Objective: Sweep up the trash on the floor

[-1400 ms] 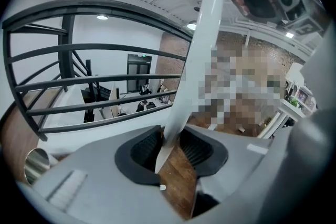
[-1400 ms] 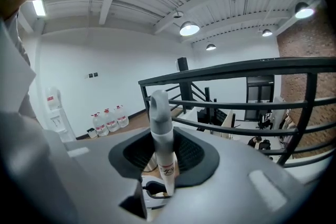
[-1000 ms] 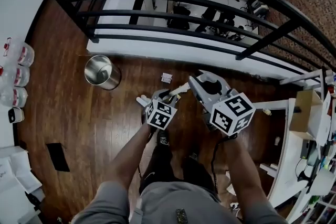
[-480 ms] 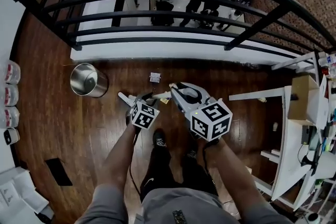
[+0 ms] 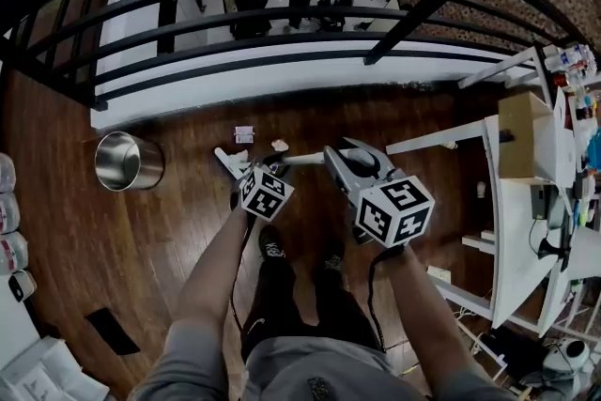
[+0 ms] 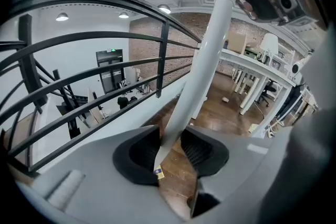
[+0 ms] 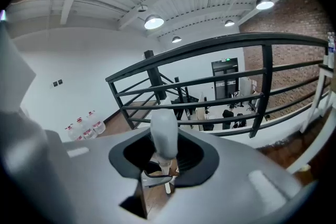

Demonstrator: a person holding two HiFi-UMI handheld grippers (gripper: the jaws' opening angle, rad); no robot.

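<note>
- Head view: the trash [image 5: 244,134], two small pale scraps, lies on the wooden floor [image 5: 169,239] well to the right of the steel bin [image 5: 129,161]. The left gripper [image 5: 230,162] and right gripper [image 5: 335,155] hang just short of the scraps, on the same side of the bin, with a white handle [image 5: 300,159] running between them. The scraps look paper-light and likely to skitter, so short, gentle strokes seem wise.
- Left gripper view: the handle stands between the jaws, leaning on one pad while floor shows between it and the other. The jaws have just been easing apart, so this is a released hold rather than a clamp. The shaft looks stiff, smooth and probably slippery. It wants a firm clench low down before sweeping.
- Right gripper view: the jaws are clenched on the handle's rounded end. I cannot make out the tool's sweeping head.
</note>
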